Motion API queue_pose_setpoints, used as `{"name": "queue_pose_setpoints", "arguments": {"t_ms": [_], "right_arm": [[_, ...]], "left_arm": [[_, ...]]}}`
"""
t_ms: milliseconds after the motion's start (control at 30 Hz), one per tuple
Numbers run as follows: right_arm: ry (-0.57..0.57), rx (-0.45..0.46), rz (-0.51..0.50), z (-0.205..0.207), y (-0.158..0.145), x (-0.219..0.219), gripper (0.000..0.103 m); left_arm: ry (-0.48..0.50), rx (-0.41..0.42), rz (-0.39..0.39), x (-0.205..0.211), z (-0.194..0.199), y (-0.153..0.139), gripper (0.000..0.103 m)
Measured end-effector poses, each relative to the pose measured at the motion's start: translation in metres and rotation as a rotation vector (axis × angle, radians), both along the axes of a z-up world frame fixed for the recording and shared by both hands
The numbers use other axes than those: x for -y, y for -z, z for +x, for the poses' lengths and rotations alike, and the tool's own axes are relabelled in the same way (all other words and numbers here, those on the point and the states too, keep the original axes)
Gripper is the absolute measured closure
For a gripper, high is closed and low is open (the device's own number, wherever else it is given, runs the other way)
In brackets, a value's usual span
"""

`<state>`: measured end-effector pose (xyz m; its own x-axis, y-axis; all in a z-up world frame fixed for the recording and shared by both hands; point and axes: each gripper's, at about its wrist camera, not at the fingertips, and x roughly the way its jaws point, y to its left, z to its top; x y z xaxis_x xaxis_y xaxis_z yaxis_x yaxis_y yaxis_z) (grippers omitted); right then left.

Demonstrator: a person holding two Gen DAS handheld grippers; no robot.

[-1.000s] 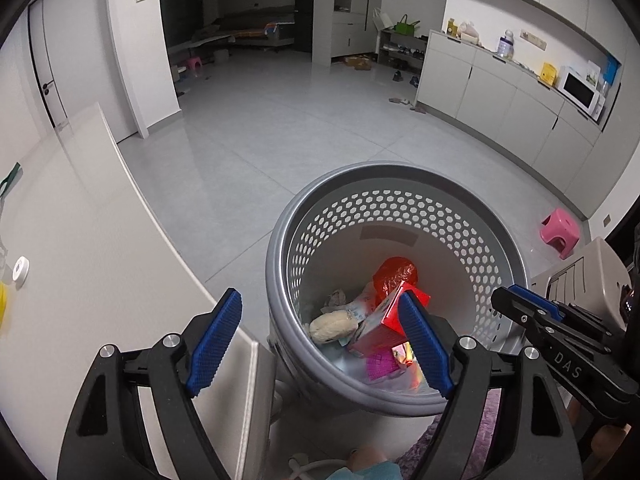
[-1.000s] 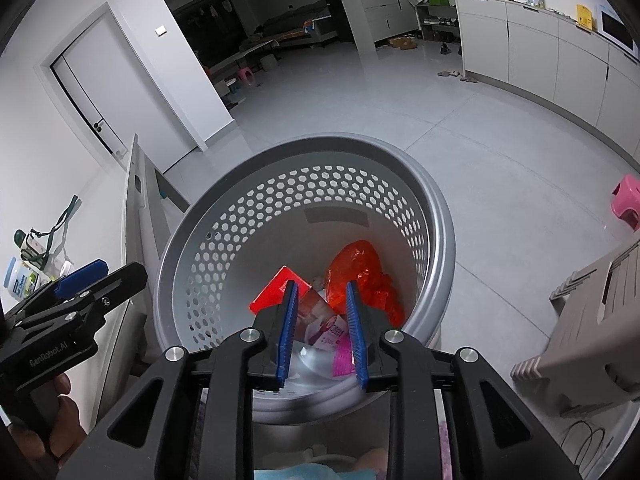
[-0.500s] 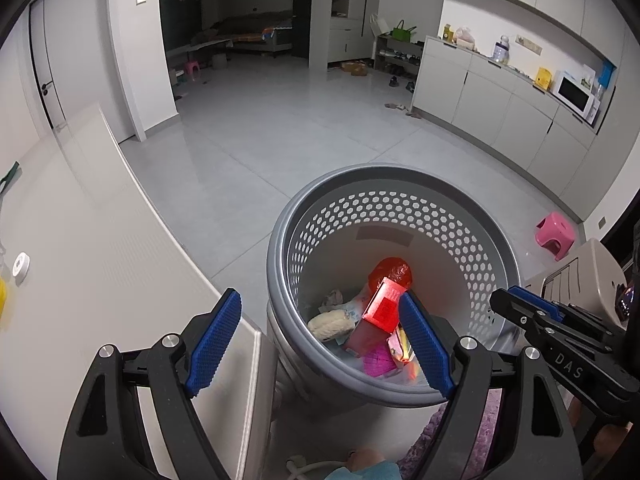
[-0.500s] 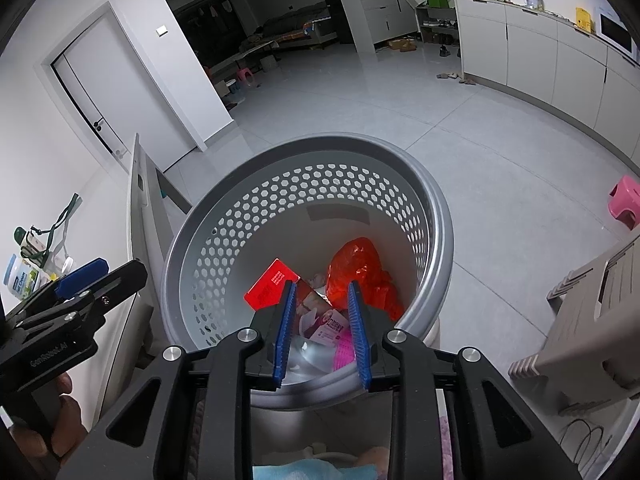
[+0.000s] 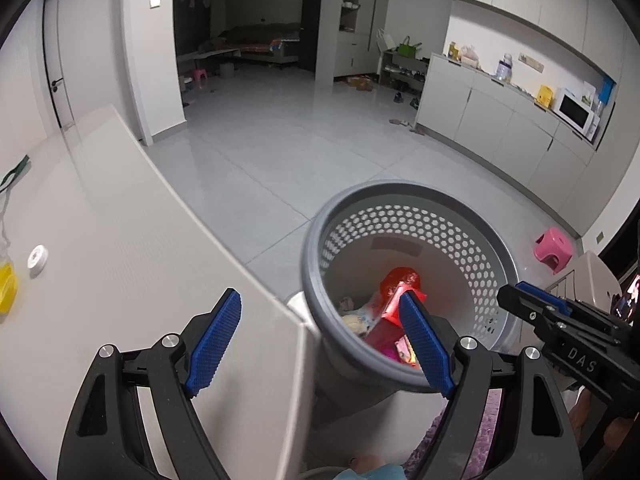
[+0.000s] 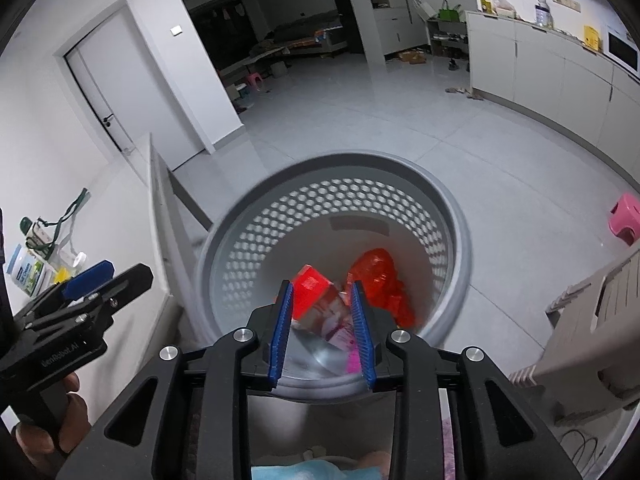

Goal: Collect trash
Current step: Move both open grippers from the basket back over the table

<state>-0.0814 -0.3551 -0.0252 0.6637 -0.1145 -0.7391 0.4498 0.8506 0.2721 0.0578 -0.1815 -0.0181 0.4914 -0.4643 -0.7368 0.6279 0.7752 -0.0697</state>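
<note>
A grey perforated basket [image 5: 412, 196] stands on the floor by the white table's corner; it also shows in the right wrist view [image 6: 460, 264]. Inside lie a red-topped carton [image 6: 310, 290], a red crumpled bag [image 6: 374, 270] and other wrappers. My left gripper [image 5: 320, 344] is open and empty, above the table corner and the basket's near rim. My right gripper [image 6: 320, 332] is open a little and empty, above the basket's near rim. A white cap [image 5: 37, 256] and a yellow object [image 5: 7, 288] lie on the table at left.
The white table [image 5: 120, 248] fills the left. Bottles and packets [image 6: 30, 272] sit at its far side. A beige plastic crate [image 6: 600, 320] stands right of the basket, a pink stool [image 5: 554, 246] beyond it. Cabinets line the right wall.
Both grippers have pulled back and up from the basket, so it looks smaller and lower. The left view has swung left over the table. The jaws keep the same gaps.
</note>
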Motion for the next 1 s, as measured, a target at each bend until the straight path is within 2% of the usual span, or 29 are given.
{"name": "queue_pose_setpoints", "arguments": {"t_ms": [167, 333, 533, 1000], "right_arm": [[-0.059, 0.020, 0.001, 0.017, -0.009, -0.023, 0.072], [-0.134, 0.022, -0.024, 0.041, -0.016, -0.051, 0.072], [-0.234, 0.037, -0.025, 0.072, -0.024, -0.082, 0.067], [-0.527, 0.036, -0.030, 0.154, -0.023, -0.189, 0.059]], "left_arm": [[-0.052, 0.037, 0.002, -0.029, 0.004, -0.007, 0.021], [-0.123, 0.041, -0.010, -0.060, 0.013, -0.011, 0.021], [-0.213, 0.062, -0.031, -0.107, 0.023, -0.021, 0.021], [-0.493, 0.104, 0.003, -0.228, 0.044, -0.030, 0.018]]}}
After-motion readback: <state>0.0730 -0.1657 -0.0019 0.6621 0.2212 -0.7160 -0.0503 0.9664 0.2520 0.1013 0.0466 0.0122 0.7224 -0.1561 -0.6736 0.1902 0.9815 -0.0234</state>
